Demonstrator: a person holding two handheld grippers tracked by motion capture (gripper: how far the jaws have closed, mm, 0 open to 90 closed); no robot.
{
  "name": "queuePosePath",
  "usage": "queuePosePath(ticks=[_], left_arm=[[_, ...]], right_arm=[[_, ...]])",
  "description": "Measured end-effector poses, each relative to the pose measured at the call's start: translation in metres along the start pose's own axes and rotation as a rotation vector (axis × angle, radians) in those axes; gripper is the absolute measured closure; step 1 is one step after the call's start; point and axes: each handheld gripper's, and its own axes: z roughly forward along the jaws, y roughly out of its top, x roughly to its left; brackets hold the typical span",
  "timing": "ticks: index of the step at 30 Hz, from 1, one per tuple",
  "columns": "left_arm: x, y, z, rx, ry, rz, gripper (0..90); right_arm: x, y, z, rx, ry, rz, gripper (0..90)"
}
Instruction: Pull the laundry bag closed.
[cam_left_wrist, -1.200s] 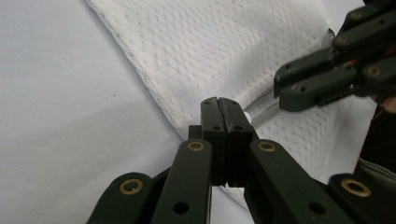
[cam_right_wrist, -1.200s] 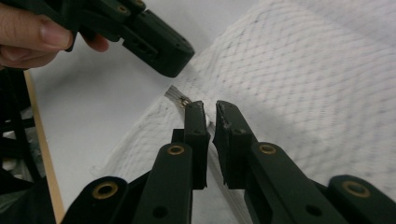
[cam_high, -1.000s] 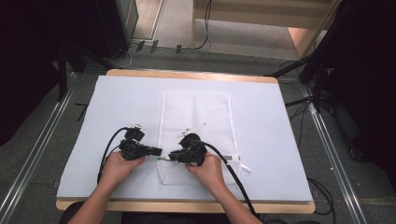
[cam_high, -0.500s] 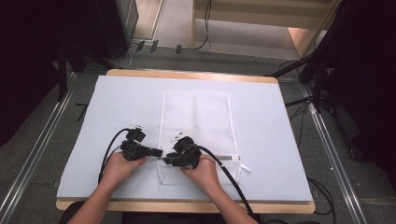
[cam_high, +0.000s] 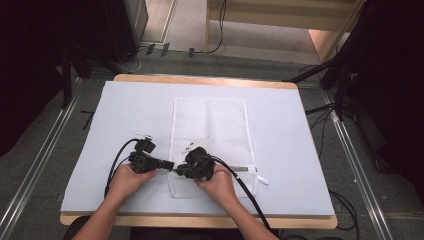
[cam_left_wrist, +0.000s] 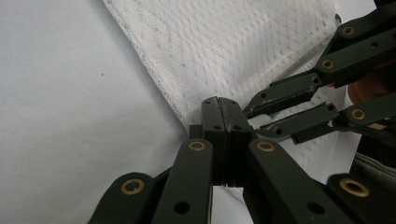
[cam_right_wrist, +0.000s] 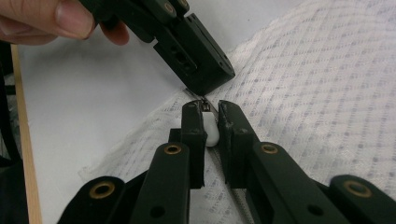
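Note:
A white mesh bag (cam_high: 210, 125) lies flat in the middle of the table, its zipper (cam_high: 245, 170) running across near the front end. At the bag's left edge my left gripper (cam_high: 170, 165) is shut on the mesh edge (cam_left_wrist: 196, 116). My right gripper (cam_high: 179, 172) meets it tip to tip from the right. Its jaws have just been closing, and the white zipper pull (cam_right_wrist: 210, 130) sits pinched between them. In the right gripper view the left gripper (cam_right_wrist: 205, 86) comes in from above, just beyond my right gripper (cam_right_wrist: 211, 109).
A pale blue sheet (cam_high: 125, 115) covers the wooden table (cam_high: 200, 80). A cable (cam_high: 250, 195) trails from the right gripper toward the front edge, and another loops left of the left hand (cam_high: 112, 170). Dark stands and floor rails flank the table.
The right hand has edged slightly left along the bag's front end, toward the left gripper. The left hand and the bag have stayed put.

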Motion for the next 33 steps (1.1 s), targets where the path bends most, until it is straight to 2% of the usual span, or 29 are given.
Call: queuePosePath(ticks=[3,9,11,21,24,33], left_arm=[[-0.001,0.000,0.000,0.002,-0.001,-0.009,90.0],[-0.003,-0.002,-0.003,0.019,0.009,0.006,90.0],[-0.002,-0.002,-0.001,0.020,0.002,-0.001,90.0],[-0.005,-0.002,-0.001,0.026,0.034,0.031,90.0],[-0.004,-0.002,-0.001,0.024,0.026,0.021,90.0],[-0.003,-0.002,-0.001,0.022,0.026,0.024,90.0]], right_arm=[[0.000,0.000,0.000,0.008,0.006,-0.004,83.4],[-0.002,0.000,-0.001,0.016,0.005,-0.018,83.5],[-0.001,0.000,0.000,0.022,0.002,-0.022,83.5],[-0.002,-0.001,-0.001,0.032,0.007,-0.035,83.6],[-0.002,-0.001,-0.002,0.038,0.008,-0.039,83.7],[-0.010,-0.005,-0.013,0.048,0.004,-0.043,83.7]])
